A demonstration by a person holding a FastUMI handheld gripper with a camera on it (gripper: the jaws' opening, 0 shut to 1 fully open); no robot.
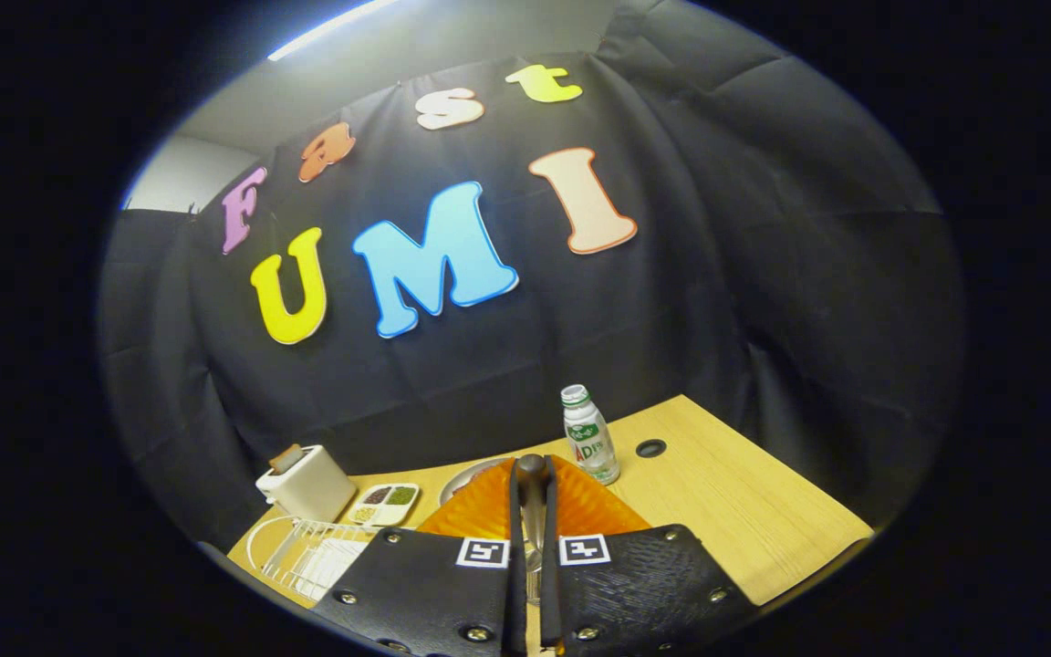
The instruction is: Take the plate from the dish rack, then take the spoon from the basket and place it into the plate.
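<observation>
Starting from the left side of the wooden table point(744, 511), a white toaster point(306, 482) stands near the black cloth wall, and in front of it lies the white wire dish rack point(306, 552), which appears to have no plate in it now. Just beside the toaster sits a small white tray point(386, 504) with compartments of dark and green food. Next comes the plate point(463, 481), of which a pale rim shows behind the orange basket point(580, 506). The gripper point(533, 497) is over this basket, and its two black fingers point(515, 511) are pressed close together on a spoon point(532, 470), whose dark rounded handle end stands up between the fingertips; lower down, a shiny metal part is visible in the narrow gap. I judge the spoon to be light and stiff, but its smooth metal can slip, so a hold on the thicker handle seems safer than on the thin stem. The plate is probably hard and breakable, so the spoon should go down gently. To the right a small bottle point(589, 447) with a green label stands near the basket, and beyond it is a round hole point(650, 448) in the table.
</observation>
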